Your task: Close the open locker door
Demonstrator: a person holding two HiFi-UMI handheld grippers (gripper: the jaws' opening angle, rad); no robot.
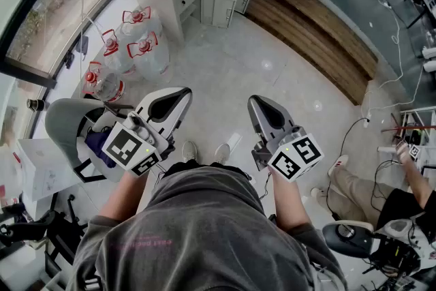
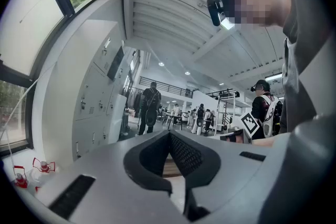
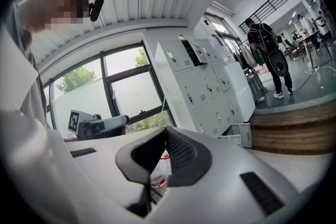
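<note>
- Grey plastic left gripper (image 1: 182, 92), right gripper (image 1: 254, 101): jaws brought together, nothing held.
- Pale-grey metal open locker door (image 1: 218, 10): bottom row, well apart ahead.
- Risk: door may be glanced by closed tips and left ajar.

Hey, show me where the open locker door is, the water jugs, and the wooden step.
open locker door (image 1: 216, 10), head view, middle of its grey panel
water jugs (image 1: 144, 46), head view, red top of one jug
wooden step (image 1: 320, 37), head view, middle of its planks
</note>
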